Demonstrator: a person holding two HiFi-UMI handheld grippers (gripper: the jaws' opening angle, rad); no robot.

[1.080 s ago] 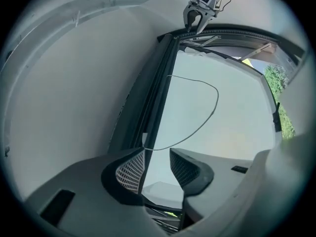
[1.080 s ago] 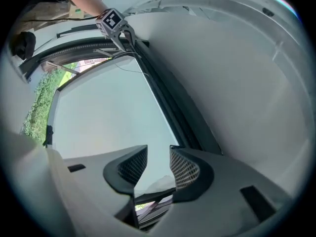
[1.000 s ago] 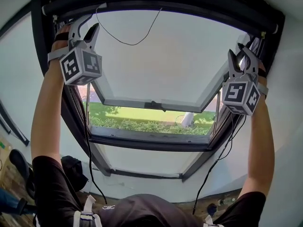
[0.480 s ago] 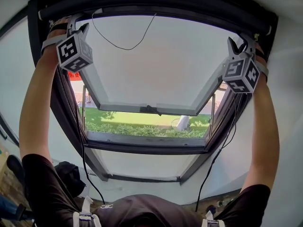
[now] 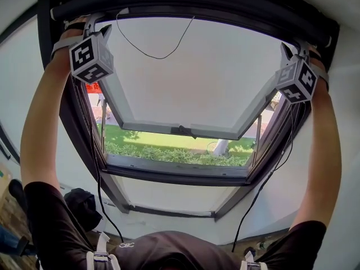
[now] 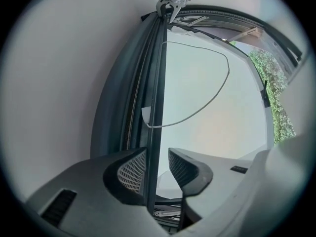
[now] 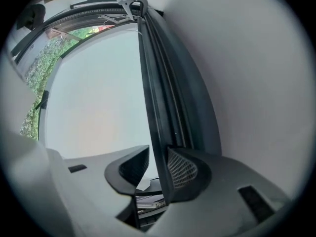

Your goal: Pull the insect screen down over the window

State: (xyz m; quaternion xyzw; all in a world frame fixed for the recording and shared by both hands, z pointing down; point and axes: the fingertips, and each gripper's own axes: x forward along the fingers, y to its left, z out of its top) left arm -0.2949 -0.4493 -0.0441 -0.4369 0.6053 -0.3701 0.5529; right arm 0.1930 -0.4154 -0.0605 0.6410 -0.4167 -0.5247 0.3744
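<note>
The insect screen's dark pull bar (image 5: 214,13) lies rolled up along the top of the roof window frame. My left gripper (image 5: 94,27) is raised to its left end and my right gripper (image 5: 295,50) to its right end. In the left gripper view the bar (image 6: 157,83) runs between the jaws of the left gripper (image 6: 158,168); they are closing, with one pad at the bar and a gap at the other. In the right gripper view the bar (image 7: 150,83) likewise passes between the closing jaws of the right gripper (image 7: 158,169), with a gap on the glass side.
The window sash (image 5: 185,131) is swung open outward, with grass and hedge beyond it. A thin cord loop (image 5: 154,54) hangs from the top frame. Gripper cables dangle down both sides. White sloped walls flank the window, and a dark bag (image 5: 84,204) lies low on the left.
Both grippers have risen to the top bar of the window, the right one also moving outward to the right. Their jaws now straddle the bar.
</note>
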